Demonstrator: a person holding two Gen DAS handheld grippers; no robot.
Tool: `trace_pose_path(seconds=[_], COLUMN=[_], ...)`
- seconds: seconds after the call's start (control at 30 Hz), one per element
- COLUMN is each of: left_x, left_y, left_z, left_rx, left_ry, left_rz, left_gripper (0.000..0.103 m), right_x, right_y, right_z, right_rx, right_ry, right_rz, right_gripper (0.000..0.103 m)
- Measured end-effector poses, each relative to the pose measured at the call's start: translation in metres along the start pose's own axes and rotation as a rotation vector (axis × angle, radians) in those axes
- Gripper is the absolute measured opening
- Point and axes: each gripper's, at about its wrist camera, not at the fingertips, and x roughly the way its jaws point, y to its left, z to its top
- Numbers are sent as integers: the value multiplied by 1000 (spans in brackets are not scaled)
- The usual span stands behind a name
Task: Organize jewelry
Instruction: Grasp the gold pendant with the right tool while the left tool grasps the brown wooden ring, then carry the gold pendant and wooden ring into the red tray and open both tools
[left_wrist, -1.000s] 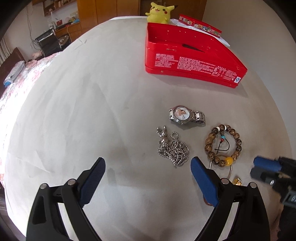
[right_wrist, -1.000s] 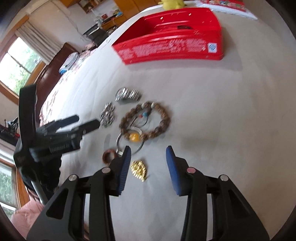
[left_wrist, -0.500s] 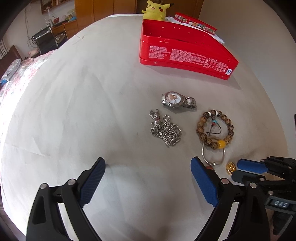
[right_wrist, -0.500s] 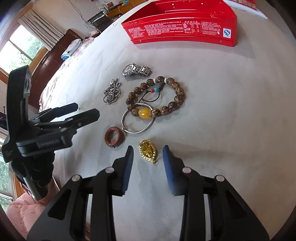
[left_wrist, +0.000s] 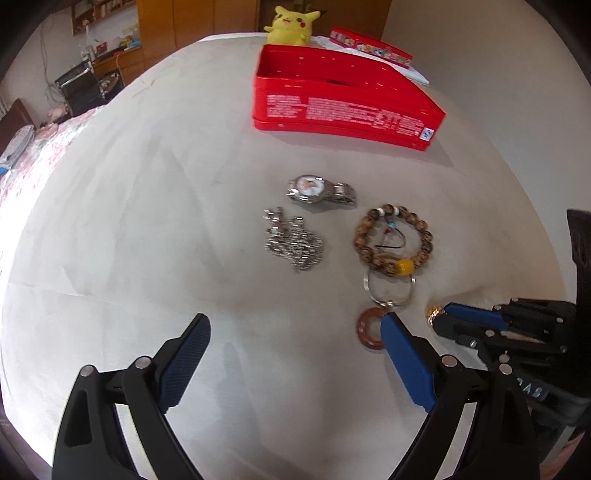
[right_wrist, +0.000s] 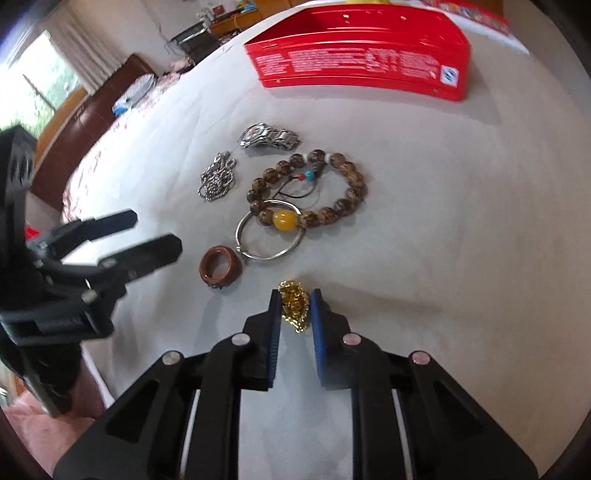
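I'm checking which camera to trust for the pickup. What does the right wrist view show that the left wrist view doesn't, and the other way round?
Only the right wrist view: the right gripper's jaws closing on either side of the gold pendant, plus a window at left.

Only the left wrist view: the yellow plush toy behind the red tin, and the left gripper's jaws standing wide with nothing between them.

Both: the watch, silver chain, bead bracelet, silver bangle and brown ring.
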Motion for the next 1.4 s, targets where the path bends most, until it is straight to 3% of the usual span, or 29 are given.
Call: trace_pose_path(seconds=[0.4,0.5,0.57,0.6,0.67,0.93,1.1,1.4], left_x=[23,24,22,22,21,12,-14,-38], left_y=[-45,-49,-50,-50,-48,-43,-32,-8], left_z=[-6,-7,-6,-6,-5,-6,-2,21], left_rx=[102,107,106,105,96,76,53,11], left_ry=[47,62,61,61,61,58,-6,-82], left_rz=[3,-7,-1,-3,-10,-62,-70,-29], left_gripper=[89,79,58,53,29,29,29,29], right_x=[-24,-26,-27,-27,-28,-36,-45,-58], right_y=[-31,-34,-35,-36,-37,-39,-37,-30], right_z=[-13,-14,-13,-12,-12,-13,-10,6], right_rx=[91,99,104,105,108,117,112,101], right_ry=[-44,-46,-50,-53,-58,-76,-95,-124], right_rz=[8,15,20,23,29,44,40,25], right_gripper=[14,14,14,14,14,14,14,14])
